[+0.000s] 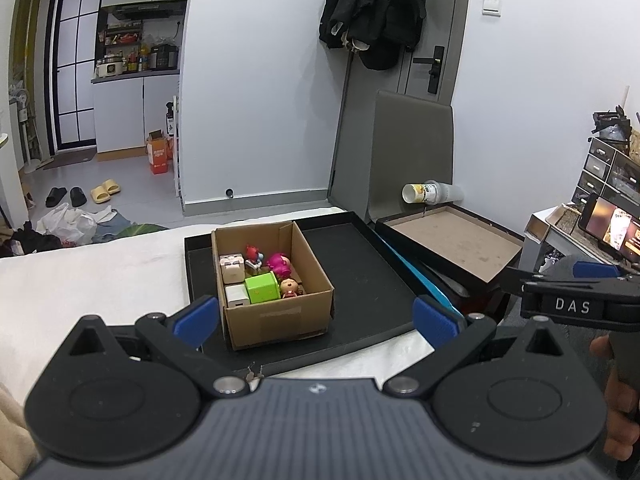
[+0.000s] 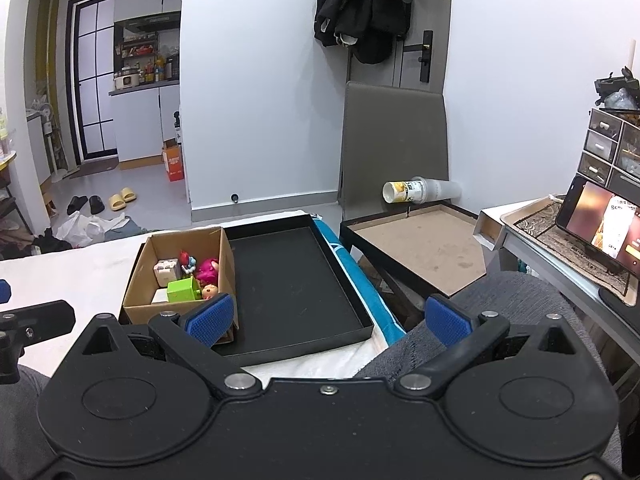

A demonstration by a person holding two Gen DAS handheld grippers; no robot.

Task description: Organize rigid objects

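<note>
We are holding our left gripper (image 1: 316, 318) wide apart and empty just before the cardboard box (image 1: 276, 314) of toys, which is sitting in the black tray (image 1: 360, 276). Our right gripper (image 2: 326, 318), equally wide, is hovering near the tray's front edge over the white bed (image 2: 80, 264).

Small home: kitchenette (image 1: 132, 56), slippers (image 1: 105, 191), hanging coat (image 1: 372, 8).
</note>
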